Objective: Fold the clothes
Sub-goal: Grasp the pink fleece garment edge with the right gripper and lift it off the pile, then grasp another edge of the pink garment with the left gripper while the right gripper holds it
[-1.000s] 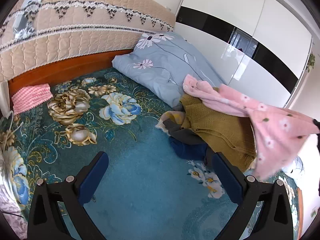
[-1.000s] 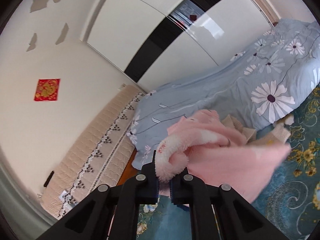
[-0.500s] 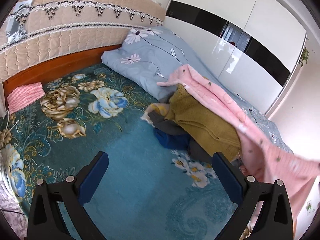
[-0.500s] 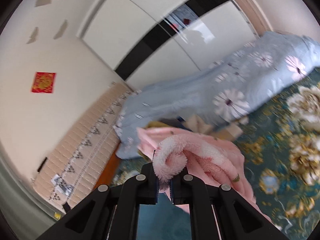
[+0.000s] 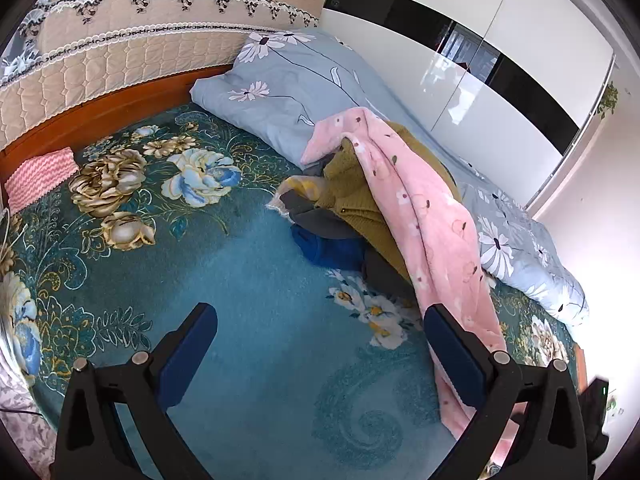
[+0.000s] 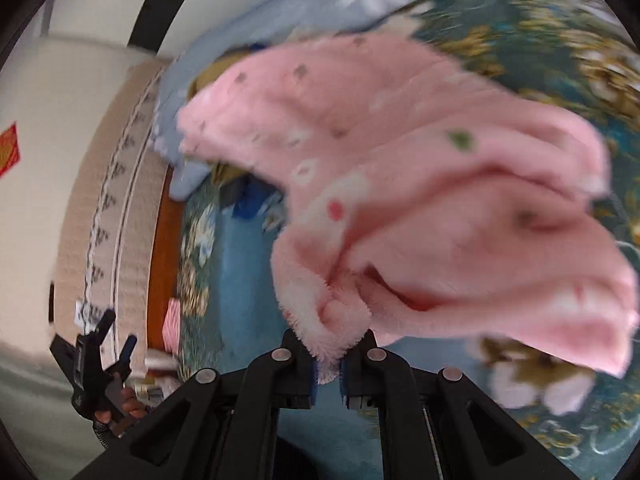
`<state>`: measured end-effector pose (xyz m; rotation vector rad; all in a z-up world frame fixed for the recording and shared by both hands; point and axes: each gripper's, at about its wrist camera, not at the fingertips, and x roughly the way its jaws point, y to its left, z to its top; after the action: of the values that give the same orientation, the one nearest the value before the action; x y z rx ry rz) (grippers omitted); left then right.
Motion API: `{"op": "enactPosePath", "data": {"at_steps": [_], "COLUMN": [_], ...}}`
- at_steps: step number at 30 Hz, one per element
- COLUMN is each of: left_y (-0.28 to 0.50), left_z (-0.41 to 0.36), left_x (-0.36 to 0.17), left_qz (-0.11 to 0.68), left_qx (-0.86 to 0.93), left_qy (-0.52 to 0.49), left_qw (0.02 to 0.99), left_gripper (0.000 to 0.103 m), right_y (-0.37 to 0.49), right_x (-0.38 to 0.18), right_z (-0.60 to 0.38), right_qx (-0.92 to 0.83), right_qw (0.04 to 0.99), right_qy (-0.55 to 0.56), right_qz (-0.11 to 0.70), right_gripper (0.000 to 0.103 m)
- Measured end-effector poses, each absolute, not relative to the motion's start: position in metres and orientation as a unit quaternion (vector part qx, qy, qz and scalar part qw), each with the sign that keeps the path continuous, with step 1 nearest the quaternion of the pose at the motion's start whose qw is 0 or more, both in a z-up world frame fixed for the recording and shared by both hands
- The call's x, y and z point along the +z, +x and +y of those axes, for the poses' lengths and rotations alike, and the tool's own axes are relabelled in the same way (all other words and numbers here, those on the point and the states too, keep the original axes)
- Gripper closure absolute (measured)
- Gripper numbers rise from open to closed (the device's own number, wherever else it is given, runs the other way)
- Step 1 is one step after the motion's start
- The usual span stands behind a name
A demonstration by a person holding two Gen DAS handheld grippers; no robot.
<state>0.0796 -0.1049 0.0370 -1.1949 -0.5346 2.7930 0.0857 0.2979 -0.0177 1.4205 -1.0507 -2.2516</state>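
Observation:
A fluffy pink garment with small flower prints [image 6: 420,184] hangs from my right gripper [image 6: 328,352], which is shut on a bunched edge of it. In the left wrist view the same pink garment [image 5: 416,208] stretches from the clothes pile down to the lower right, behind the right finger. My left gripper [image 5: 316,344] is open and holds nothing, above the teal bedspread [image 5: 256,360]. The pile holds a mustard knit [image 5: 360,200], a grey piece [image 5: 320,220] and a blue piece [image 5: 332,250]. The left gripper [image 6: 116,356], held by a hand, also shows small in the right wrist view.
A light blue flowered duvet [image 5: 304,80] runs along the bed's far side by a white and black wardrobe [image 5: 500,60]. A quilted beige headboard [image 5: 120,48] stands at the left. A pink knitted item [image 5: 40,176] lies near the headboard.
My right gripper has swung down and pulled the pink garment off the pile toward the lower right; the cloth now trails longer across the bedspread. The left gripper stayed open and shifted view slightly.

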Motion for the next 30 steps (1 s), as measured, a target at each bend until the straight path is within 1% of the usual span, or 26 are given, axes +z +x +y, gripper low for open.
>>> {"op": "enactPosePath", "data": {"at_steps": [2, 5, 8, 9, 12, 15, 18, 20, 21, 23, 25, 26, 27, 28, 30], "left_y": [0.082, 0.084, 0.083, 0.082, 0.08, 0.076, 0.072, 0.069, 0.068, 0.062, 0.051, 0.046, 0.041, 0.037, 0.028], "left_z": [-0.111, -0.119, -0.118, -0.117, -0.113, -0.104, -0.082, -0.068, -0.06, -0.047, -0.036, -0.033, -0.03, -0.028, -0.023], "left_x": [0.038, 0.039, 0.038, 0.037, 0.031, 0.024, 0.018, 0.014, 0.012, 0.006, -0.008, -0.016, -0.024, -0.032, -0.053], "left_qz": [-0.18, -0.191, -0.18, -0.178, -0.179, -0.17, -0.124, -0.093, -0.077, -0.056, -0.057, -0.054, -0.049, -0.045, -0.044], "left_qx": [0.906, 0.904, 0.906, 0.906, 0.903, 0.899, 0.898, 0.896, 0.895, 0.886, 0.865, 0.855, 0.846, 0.836, 0.812], "left_qy": [-0.384, -0.382, -0.382, -0.384, -0.389, -0.402, -0.421, -0.433, -0.439, -0.459, -0.496, -0.513, -0.53, -0.546, -0.581], "left_qw": [0.022, 0.016, 0.018, 0.018, 0.022, 0.028, 0.031, 0.033, 0.034, 0.036, 0.049, 0.046, 0.041, 0.037, 0.023], "left_gripper": [0.0, 0.0, 0.0, 0.0, 0.0, 0.0, 0.0, 0.0, 0.0, 0.0, 0.0, 0.0, 0.0, 0.0, 0.0], "right_y": [0.067, 0.039, 0.02, 0.018, 0.016, 0.019, 0.023, 0.029, 0.034, 0.042, 0.05, 0.055, 0.06, 0.066, 0.078], "right_x": [-0.021, 0.011, 0.046, 0.055, 0.059, 0.017, -0.031, -0.06, -0.07, -0.085, -0.082, -0.081, -0.079, -0.077, -0.078], "right_z": [0.27, 0.244, 0.231, 0.232, 0.244, 0.253, 0.263, 0.272, 0.278, 0.288, 0.299, 0.306, 0.314, 0.321, 0.341], "right_qx": [-0.77, -0.775, -0.781, -0.785, -0.801, -0.791, -0.771, -0.753, -0.748, -0.74, -0.741, -0.744, -0.747, -0.751, -0.765], "right_qw": [0.167, 0.211, 0.248, 0.252, 0.233, 0.191, 0.147, 0.127, 0.122, 0.115, 0.119, 0.125, 0.132, 0.139, 0.113], "right_qy": [0.507, 0.477, 0.433, 0.418, 0.4, 0.449, 0.503, 0.524, 0.527, 0.529, 0.524, 0.515, 0.503, 0.492, 0.473], "right_qz": [-0.35, -0.358, -0.377, -0.381, -0.379, -0.369, -0.362, -0.377, -0.386, -0.399, -0.403, -0.407, -0.413, -0.418, -0.422], "right_gripper": [0.095, 0.095, 0.095, 0.095, 0.095, 0.095, 0.094, 0.094, 0.091, 0.088, 0.068, 0.047, 0.041, 0.041, 0.041]}}
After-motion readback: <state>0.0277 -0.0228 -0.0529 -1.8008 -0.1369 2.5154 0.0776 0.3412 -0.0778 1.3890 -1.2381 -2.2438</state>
